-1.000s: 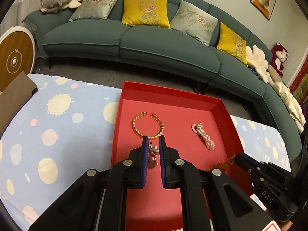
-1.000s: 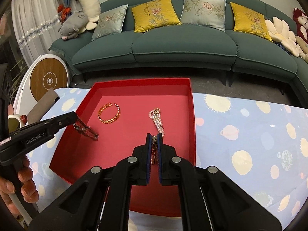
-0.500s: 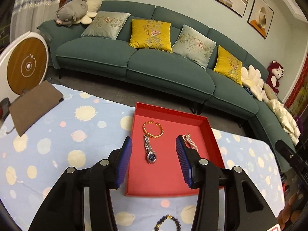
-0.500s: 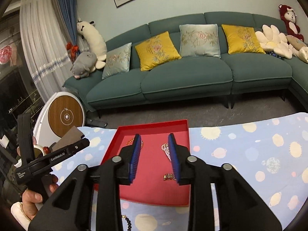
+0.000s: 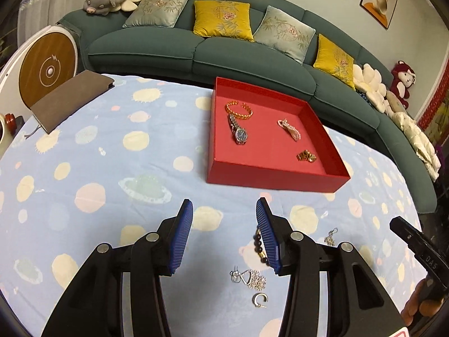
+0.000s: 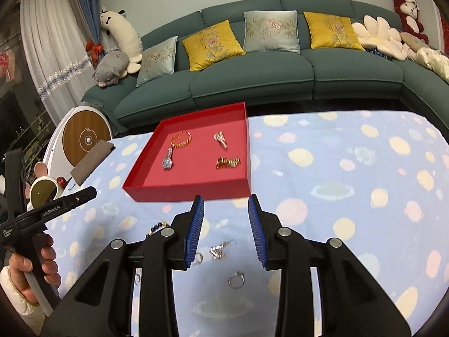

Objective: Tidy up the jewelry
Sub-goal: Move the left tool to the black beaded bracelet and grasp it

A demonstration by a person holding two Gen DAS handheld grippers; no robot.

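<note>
Red tray (image 5: pixel 269 179), watch (image 5: pixel 238 129), three bracelets

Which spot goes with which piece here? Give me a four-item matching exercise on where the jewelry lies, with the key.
Things:
1. wristwatch
2. pearl bracelet
3. silver ring
4. dark bead bracelet

Places:
A. on the tablecloth, below the right gripper's open jaws
B. in the red tray, just in front of the gold bangle
C. on the tablecloth, partly behind the left gripper's finger
D. in the red tray, behind the gold chain link piece

Pairs: 1-B, 2-D, 3-A, 4-C
</note>
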